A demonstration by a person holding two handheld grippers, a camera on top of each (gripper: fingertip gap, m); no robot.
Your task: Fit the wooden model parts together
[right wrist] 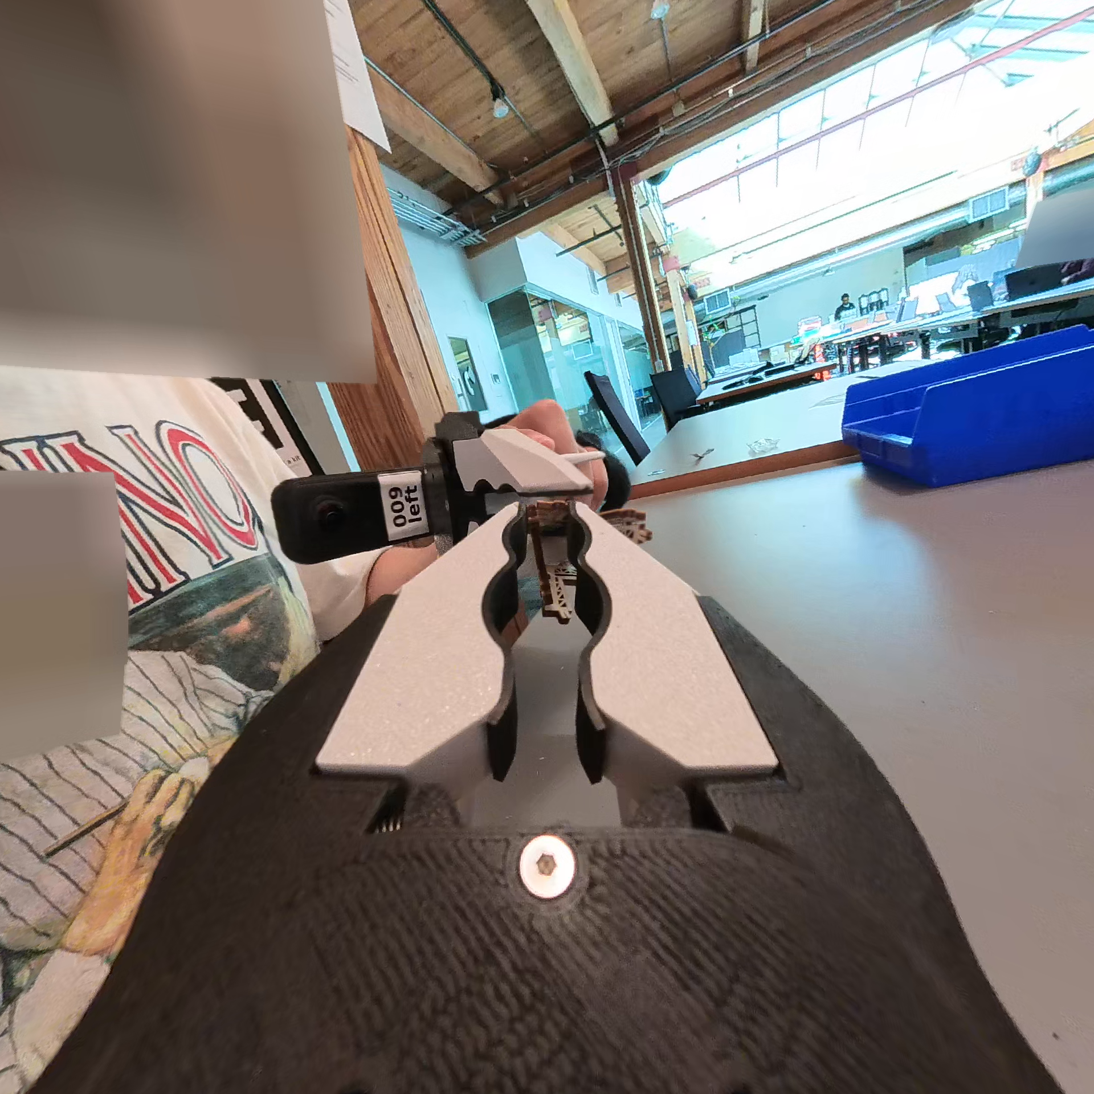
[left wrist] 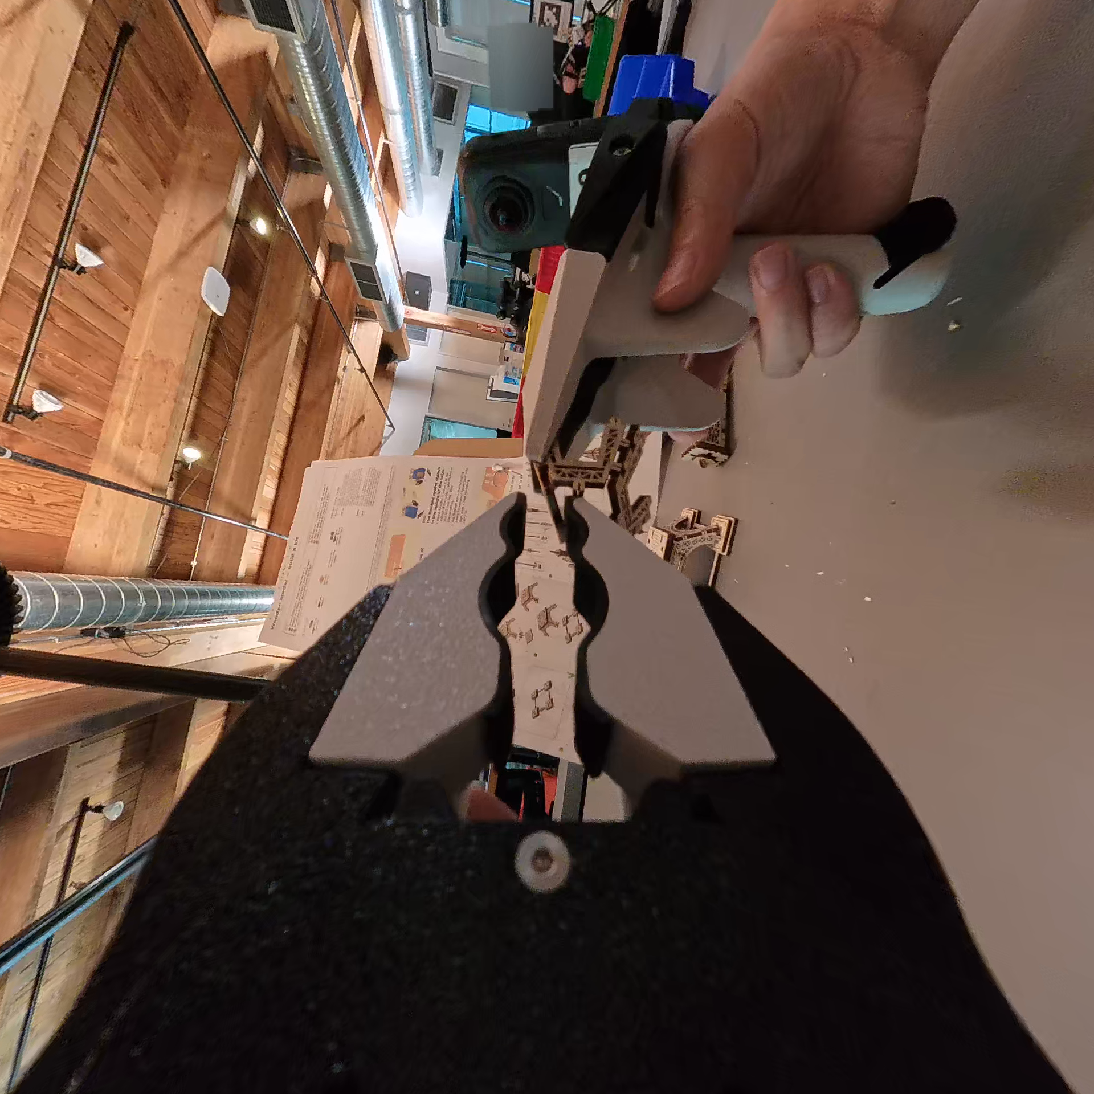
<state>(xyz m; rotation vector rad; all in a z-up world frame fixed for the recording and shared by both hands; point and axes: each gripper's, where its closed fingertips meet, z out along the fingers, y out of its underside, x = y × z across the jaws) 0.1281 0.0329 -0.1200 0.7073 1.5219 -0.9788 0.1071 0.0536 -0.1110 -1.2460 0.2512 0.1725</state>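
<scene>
Right wrist view shows the big grey counter (right wrist: 888, 621) with lots of bare room, and a blue bin (right wrist: 971, 420) near its far edge. The right gripper (right wrist: 547, 514) has narrow jaws that pinch a wooden lattice frame (right wrist: 556, 592). The left gripper (left wrist: 546, 504) meets the same frame from the other side, jaws narrow too. A small wooden tower base (left wrist: 692, 541) stands nearby.

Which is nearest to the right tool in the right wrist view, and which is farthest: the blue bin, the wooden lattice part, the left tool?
1. Wooden lattice part: between the right tool's fingers, at the tips.
2. Left tool: just beyond the tips, held in a hand.
3. Blue bin: far right, on the table.
</scene>
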